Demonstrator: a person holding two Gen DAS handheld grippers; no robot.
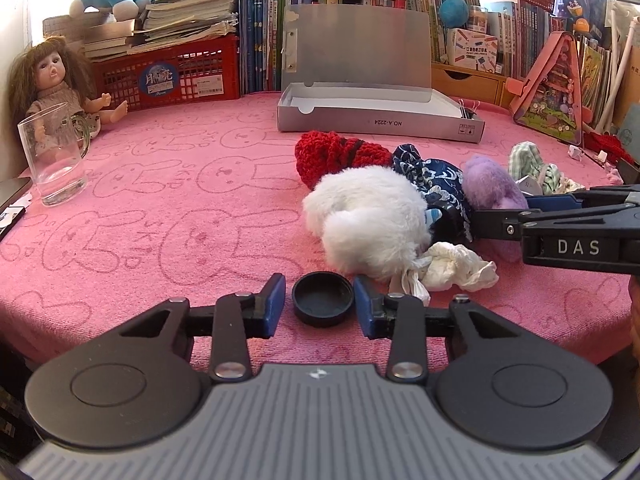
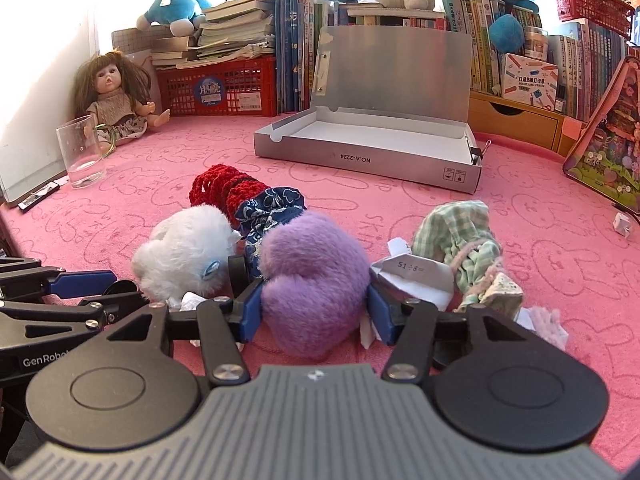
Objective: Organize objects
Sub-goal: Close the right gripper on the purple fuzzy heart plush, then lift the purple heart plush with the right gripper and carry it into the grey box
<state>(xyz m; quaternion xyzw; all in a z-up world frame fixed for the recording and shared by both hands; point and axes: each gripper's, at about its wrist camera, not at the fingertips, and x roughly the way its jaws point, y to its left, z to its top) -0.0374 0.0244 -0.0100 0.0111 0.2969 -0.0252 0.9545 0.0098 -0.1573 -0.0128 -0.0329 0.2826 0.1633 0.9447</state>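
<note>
A small black round cap (image 1: 323, 299) lies on the pink cloth between the fingers of my left gripper (image 1: 320, 304), which is open around it with gaps on both sides. A white fluffy pouch (image 1: 366, 220), a red knitted pouch (image 1: 340, 152), a dark blue patterned pouch (image 1: 434, 184) and a crumpled white tissue (image 1: 456, 266) lie just beyond. My right gripper (image 2: 312, 304) is open around a purple fluffy pouch (image 2: 314, 276); its fingers flank the pouch. The right gripper also shows at the right of the left wrist view (image 1: 560, 220).
An open silver box (image 2: 368, 148) with its lid up stands at the back middle. A glass mug (image 1: 54, 156) and a doll (image 1: 52, 88) are at the left. A green checked cloth (image 2: 460, 240) and folded paper (image 2: 412, 276) lie at the right. Books, red baskets (image 1: 176, 72) and plush toys line the back.
</note>
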